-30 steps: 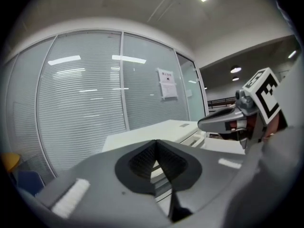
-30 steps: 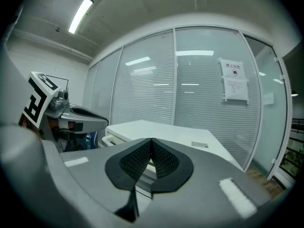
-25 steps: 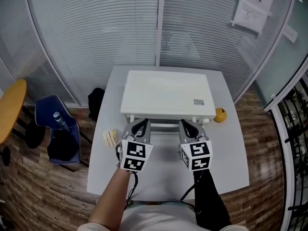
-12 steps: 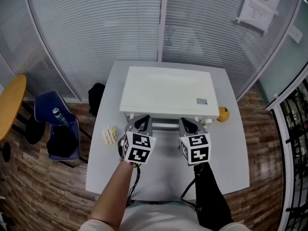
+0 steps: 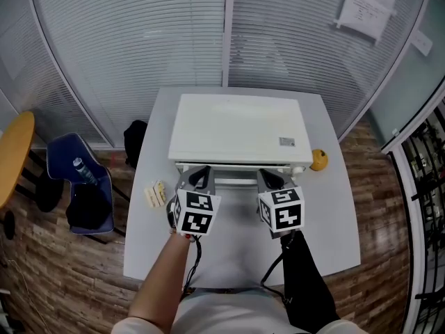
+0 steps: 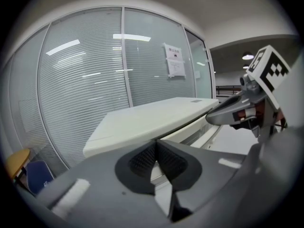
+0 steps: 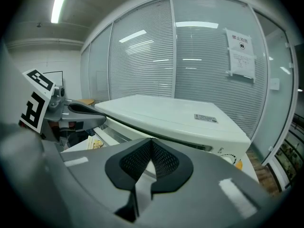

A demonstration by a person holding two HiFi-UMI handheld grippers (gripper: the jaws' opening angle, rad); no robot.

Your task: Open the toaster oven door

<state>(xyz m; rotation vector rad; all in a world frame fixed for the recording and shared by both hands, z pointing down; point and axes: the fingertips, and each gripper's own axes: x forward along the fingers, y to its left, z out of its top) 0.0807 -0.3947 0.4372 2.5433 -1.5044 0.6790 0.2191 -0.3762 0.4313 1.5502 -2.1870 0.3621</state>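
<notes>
White and box-shaped, the toaster oven (image 5: 236, 131) is set towards the back of a pale table (image 5: 327, 221). Its long axis is laid left to right, and its front is turned towards the person. A small label is seen on the right of its top, and a dial marking (image 7: 228, 157) at the right end of its front. The door handle (image 5: 233, 179), a white bar, is run along the front edge parallel to that long axis.

The left gripper (image 5: 198, 177) is placed at the left part of the handle and the right gripper (image 5: 270, 179) at the right part, both aimed straight at the oven front. In the left gripper view the jaws are drawn together until the tips meet, and the white bar (image 6: 208, 137) is seen passing into the narrow gap between the pads. The same is shown in the right gripper view: the pads are closed round the bar (image 7: 110, 134), with only a slim white sliver left between them.

A small yellow object (image 5: 318, 160) is found on the table just right of the oven, and a pale packet (image 5: 154, 195) near the left edge. A blue chair (image 5: 76, 186) is stood on the wooden floor to the left, and a glass partition with blinds (image 5: 139, 47) is seen behind.
</notes>
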